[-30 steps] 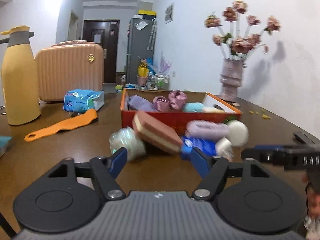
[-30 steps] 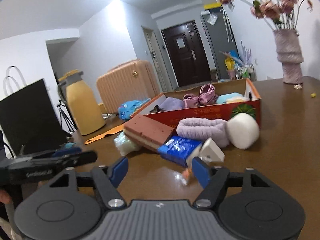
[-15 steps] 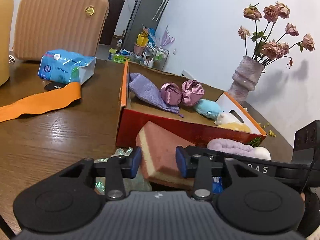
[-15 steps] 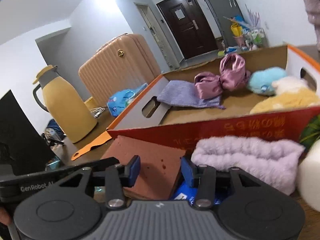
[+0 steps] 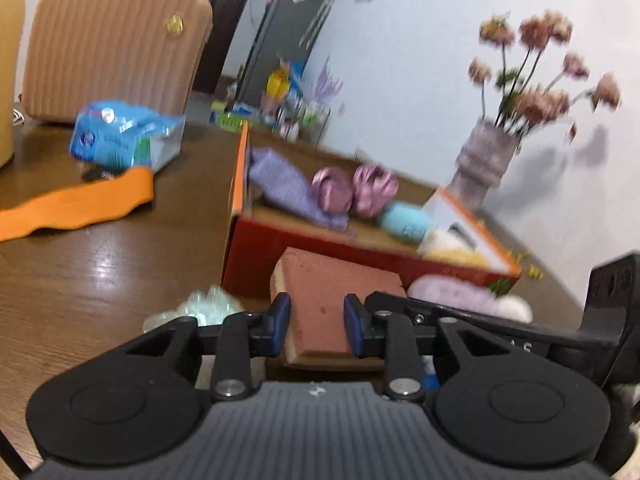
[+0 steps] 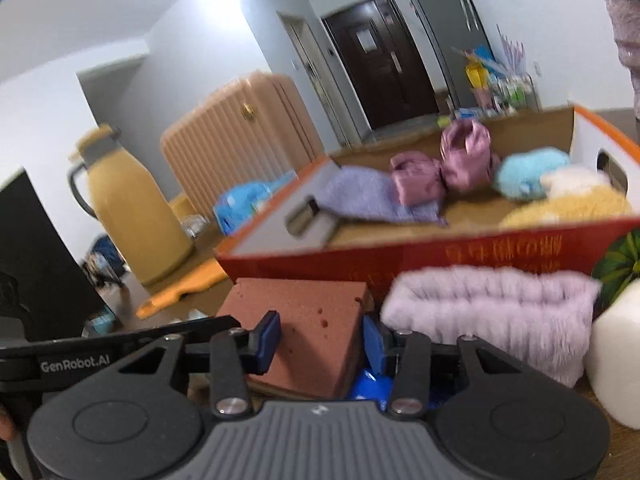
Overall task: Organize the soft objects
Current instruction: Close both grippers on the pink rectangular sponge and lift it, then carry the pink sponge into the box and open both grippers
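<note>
A brown-and-yellow sponge (image 5: 332,300) lies in front of the red cardboard box (image 5: 304,246); it also shows in the right wrist view (image 6: 308,328). My left gripper (image 5: 316,330) is shut on one end of the sponge. My right gripper (image 6: 318,344) is shut on its other end. The box (image 6: 460,254) holds a purple cloth (image 6: 360,196), a pink bow (image 6: 444,170), a blue plush (image 6: 528,174) and a yellow plush (image 6: 568,208). A lilac fluffy roll (image 6: 492,312), a white soft ball (image 6: 616,360) and a blue packet (image 6: 368,386) lie before the box.
On the brown table stand a yellow jug (image 6: 132,208), a peach suitcase (image 5: 112,48), a blue tissue pack (image 5: 124,136), an orange strip (image 5: 76,204) and a vase of dried flowers (image 5: 488,160). A clear plastic wad (image 5: 200,308) lies left of the sponge.
Both grippers moved in toward the sponge from either side and closed on it. The view is now closer to the box and slightly blurred by motion.
</note>
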A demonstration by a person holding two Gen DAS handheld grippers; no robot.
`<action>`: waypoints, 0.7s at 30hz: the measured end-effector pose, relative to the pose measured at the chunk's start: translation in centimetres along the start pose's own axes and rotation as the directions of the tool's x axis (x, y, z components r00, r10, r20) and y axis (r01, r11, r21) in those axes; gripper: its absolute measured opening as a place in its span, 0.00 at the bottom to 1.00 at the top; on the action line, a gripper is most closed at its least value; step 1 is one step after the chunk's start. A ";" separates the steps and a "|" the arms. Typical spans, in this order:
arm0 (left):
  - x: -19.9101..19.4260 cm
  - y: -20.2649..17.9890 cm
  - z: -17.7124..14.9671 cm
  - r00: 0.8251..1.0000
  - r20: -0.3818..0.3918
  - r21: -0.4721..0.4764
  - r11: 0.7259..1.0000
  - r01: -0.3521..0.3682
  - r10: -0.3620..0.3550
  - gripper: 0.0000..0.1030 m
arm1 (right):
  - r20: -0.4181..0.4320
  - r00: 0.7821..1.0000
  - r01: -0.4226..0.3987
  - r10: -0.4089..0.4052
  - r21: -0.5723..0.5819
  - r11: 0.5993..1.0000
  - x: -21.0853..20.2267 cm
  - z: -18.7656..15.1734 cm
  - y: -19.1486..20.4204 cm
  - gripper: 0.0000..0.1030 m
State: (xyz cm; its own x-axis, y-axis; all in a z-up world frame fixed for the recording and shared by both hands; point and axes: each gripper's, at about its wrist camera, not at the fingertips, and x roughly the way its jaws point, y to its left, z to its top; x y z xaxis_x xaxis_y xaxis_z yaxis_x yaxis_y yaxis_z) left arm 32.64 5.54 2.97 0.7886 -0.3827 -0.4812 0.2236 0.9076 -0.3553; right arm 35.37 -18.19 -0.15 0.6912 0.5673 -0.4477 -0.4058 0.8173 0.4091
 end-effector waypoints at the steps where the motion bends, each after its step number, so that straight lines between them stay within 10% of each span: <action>1: -0.9 -0.3 0.2 1.000 0.018 -0.011 1.000 0.019 -0.019 0.29 | 0.028 1.000 -0.003 0.003 -0.009 1.000 -0.8 0.2 0.4 0.42; 8: -8.7 -3.0 -3.4 0.993 0.035 -0.090 0.989 0.119 -0.117 0.29 | 0.134 0.991 0.050 -0.025 -0.188 0.981 -10.5 -2.4 5.8 0.41; 14: -11.1 -4.4 -10.7 0.986 -0.080 -0.157 0.978 0.134 -0.148 0.29 | 0.020 1.000 0.004 -0.003 -0.060 0.998 -15.3 -8.1 3.7 0.40; 21: -12.0 -4.7 -11.2 0.991 -0.086 -0.104 0.990 0.091 -0.100 0.33 | 0.006 1.000 0.015 -0.015 -0.019 1.000 -17.4 -10.0 2.2 0.44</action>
State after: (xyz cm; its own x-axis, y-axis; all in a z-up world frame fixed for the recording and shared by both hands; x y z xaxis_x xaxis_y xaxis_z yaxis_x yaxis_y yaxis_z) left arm 15.72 3.95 1.45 0.7104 -0.4846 -0.5104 0.2335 0.8464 -0.4786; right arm 16.46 -25.21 0.61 0.7008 0.5543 -0.4491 -0.4067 0.8276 0.3868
